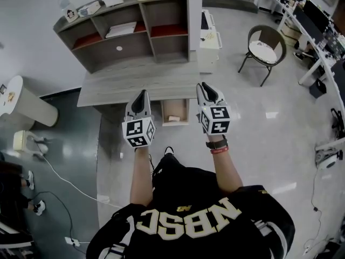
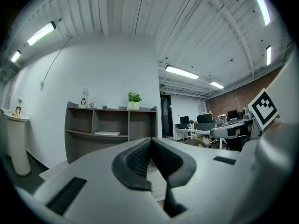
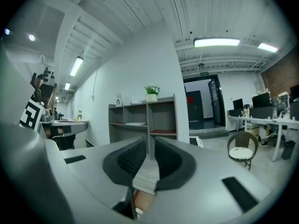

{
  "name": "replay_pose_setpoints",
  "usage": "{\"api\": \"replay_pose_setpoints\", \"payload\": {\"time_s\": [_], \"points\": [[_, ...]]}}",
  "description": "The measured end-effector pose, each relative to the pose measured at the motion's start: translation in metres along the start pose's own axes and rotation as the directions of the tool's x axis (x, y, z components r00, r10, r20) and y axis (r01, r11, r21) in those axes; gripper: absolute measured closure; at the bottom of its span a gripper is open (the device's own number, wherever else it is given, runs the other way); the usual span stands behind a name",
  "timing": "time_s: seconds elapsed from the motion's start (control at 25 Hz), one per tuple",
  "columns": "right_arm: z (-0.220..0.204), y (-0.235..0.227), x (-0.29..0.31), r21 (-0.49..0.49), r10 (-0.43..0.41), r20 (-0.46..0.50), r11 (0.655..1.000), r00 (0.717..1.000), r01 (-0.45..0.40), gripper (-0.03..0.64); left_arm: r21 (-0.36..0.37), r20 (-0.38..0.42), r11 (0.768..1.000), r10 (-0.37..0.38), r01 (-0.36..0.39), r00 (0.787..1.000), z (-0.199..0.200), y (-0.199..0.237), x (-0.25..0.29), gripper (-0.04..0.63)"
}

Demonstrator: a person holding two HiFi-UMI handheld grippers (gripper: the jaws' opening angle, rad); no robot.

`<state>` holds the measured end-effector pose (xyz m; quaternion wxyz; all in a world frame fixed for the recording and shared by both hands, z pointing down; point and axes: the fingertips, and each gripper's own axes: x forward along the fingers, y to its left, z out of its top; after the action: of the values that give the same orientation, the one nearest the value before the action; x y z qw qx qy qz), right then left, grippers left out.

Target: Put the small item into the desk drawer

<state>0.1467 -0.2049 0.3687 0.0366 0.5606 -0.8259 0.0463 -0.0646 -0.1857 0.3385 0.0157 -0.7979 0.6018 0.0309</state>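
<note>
Left gripper [image 1: 141, 97] is held level above the desk [image 1: 118, 85] front edge; in the left gripper view its fingers are seen clenched tip to tip, nothing caught between them. Drawer [image 1: 186, 112] is noted pulled out below the desk edge, in the gap between the two grippers as the head view shows them. The small item [image 1: 173, 117] is seen lying inside it, pale, toward the near end; its long axis appears to run 9-to-3 across the drawer, though it is too small for this to be fixed. From the left fingertips the drawer is placed at about 4 o'clock, from the right fingertips at about 8 o'clock, and lower than both. Right gripper [image 1: 207, 89] is held level too; in the right gripper view its fingers are drawn nearly together, a thin slit left between them, and nothing is grasped. The placing is judged done, with the drawer left to be pushed shut. Neither gripper can be called clearly nearer; the front panel would be met from above and pressed toward 12 o'clock.
</note>
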Motion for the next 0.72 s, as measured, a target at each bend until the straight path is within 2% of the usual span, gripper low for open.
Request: {"api": "replay_pose_setpoints", "payload": {"time_s": [0.24,0.48,0.72], "points": [[0.006,-0.002,-0.007,-0.027,-0.018,0.015,0.999,1.0,0.019,0.607,0.024,0.001,1.0,0.017,-0.017,1.0,0.002,-0.005,-0.003,0.582],[0.006,-0.011,-0.013,-0.026,-0.041,0.024,0.999,0.999,0.042,0.609,0.033,0.012,0.999,0.021,-0.021,1.0,0.005,-0.009,-0.009,0.582],[0.004,-0.006,-0.013,-0.021,-0.031,0.024,0.999,0.999,0.032,0.609,0.021,-0.009,1.0,0.004,-0.003,1.0,-0.003,-0.013,-0.009,0.583]]}}
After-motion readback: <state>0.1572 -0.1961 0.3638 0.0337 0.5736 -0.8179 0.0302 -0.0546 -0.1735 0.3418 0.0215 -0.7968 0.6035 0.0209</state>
